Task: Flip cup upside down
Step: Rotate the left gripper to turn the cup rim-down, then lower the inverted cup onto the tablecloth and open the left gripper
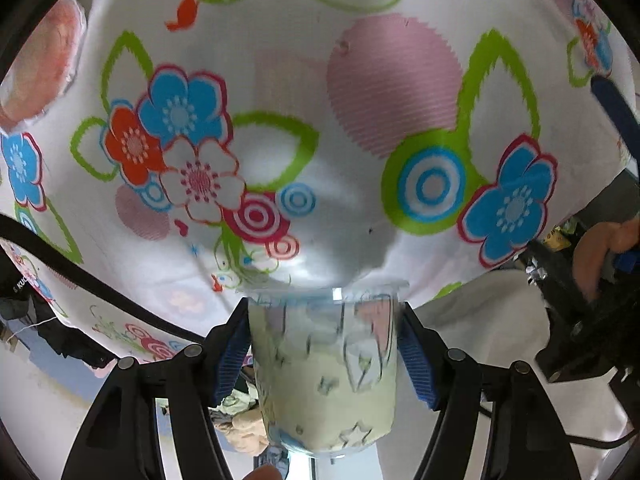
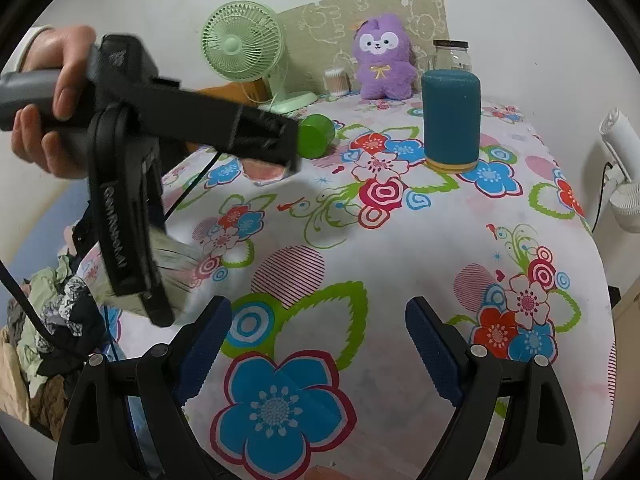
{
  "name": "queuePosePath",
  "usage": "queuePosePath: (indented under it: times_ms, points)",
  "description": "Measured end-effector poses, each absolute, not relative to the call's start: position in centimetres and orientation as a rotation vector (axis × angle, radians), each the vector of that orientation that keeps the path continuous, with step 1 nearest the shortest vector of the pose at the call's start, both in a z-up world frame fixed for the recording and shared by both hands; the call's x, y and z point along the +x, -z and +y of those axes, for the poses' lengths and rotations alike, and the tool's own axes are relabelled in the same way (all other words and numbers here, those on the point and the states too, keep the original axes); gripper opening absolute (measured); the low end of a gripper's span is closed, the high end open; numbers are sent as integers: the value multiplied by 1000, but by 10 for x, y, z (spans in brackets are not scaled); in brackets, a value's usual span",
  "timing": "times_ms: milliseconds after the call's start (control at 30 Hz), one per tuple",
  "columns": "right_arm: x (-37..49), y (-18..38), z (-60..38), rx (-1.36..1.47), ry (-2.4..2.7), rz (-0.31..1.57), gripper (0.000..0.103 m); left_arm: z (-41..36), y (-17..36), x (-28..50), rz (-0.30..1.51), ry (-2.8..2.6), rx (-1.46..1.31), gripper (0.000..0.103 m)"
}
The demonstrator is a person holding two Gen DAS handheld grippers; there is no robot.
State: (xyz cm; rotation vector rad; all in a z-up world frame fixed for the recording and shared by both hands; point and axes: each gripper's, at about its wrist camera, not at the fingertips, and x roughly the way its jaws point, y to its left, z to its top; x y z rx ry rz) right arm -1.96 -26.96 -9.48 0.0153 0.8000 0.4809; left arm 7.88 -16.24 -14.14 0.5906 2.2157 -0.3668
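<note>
Cup [image 1: 326, 364], clear plastic with a pale printed star pattern, sat pinched between the blue ribbed pads [image 1: 416, 364] of the left gripper [image 1: 324, 360] at the lower centre of the left wrist frame, its long axis running along the fingers and its rim toward the floral tablecloth [image 1: 280, 60]. In the right wrist view the same cup [image 2: 176, 264] appeared blurred at centre left. The right gripper [image 2: 319, 340] stood spread wide with nothing between its pads, low in its frame over the cloth. At the upper part of that frame stood a teal cylinder [image 2: 450, 120], a purple plush toy [image 2: 382, 60], a green fan [image 2: 242, 42] and a glass jar [image 2: 452, 54] against a white wall.
</note>
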Motion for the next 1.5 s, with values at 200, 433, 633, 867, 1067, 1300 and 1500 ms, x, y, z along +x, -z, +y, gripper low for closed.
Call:
queuePosePath:
  times_ms: [200, 433, 633, 867, 1067, 1300, 1500]
  points:
    - [-22, 93, -272, 7, -467, 792, 90, -173, 131, 84, 2174, 388, 594, 71]
    - [-21, 88, -277, 21, -449, 789, 90, -171, 112, 92, 2096, 412, 570, 71]
    - [-25, 77, -272, -11, -421, 779, 90, -163, 82, 87, 1989, 444, 511, 80]
    - [-31, 61, -259, -45, -402, 759, 90, -145, 60, 78, 1863, 474, 453, 89]
    - [-36, 41, -250, -63, -381, 733, 91, -120, 44, 60, 1751, 492, 376, 91]
    - [-41, 21, -234, -73, -387, 711, 93, -83, 26, 47, 1640, 471, 260, 94]
    - [-50, 8, -210, -151, -380, 672, 93, -60, 9, 41, 1550, 463, 154, 94]
